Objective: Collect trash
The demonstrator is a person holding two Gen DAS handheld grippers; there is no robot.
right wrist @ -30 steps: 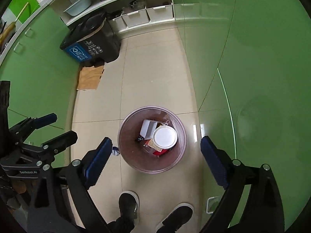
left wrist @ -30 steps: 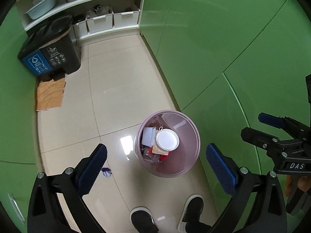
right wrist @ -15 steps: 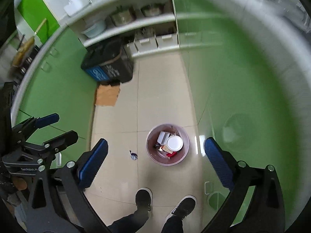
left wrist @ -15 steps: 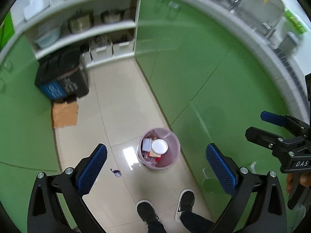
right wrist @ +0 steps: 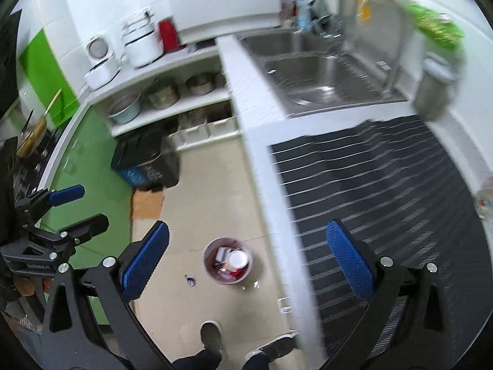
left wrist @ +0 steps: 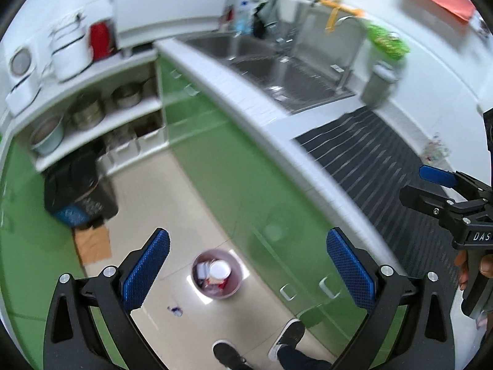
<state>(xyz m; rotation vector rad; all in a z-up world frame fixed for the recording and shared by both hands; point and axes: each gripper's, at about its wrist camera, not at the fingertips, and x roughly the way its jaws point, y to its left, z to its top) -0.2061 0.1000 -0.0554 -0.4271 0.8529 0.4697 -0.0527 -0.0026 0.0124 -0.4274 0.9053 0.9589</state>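
Hovering spread wide and empty, both the left gripper point(left wrist: 248, 265) and right gripper point(right wrist: 248, 257) risk overlooking the floor scrap point(left wrist: 175, 310) beside the pink bin point(left wrist: 218, 274).

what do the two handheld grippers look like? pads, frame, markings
Both match: the left gripper and right gripper have black Y-shaped frames with triangular cut-outs and silver screw heads, each finger tipped with a blue cross-hatched pad. Seen side-on, the right gripper's body reads "DAS" in white; the left's lettering is too blurred to read. No cables visible.
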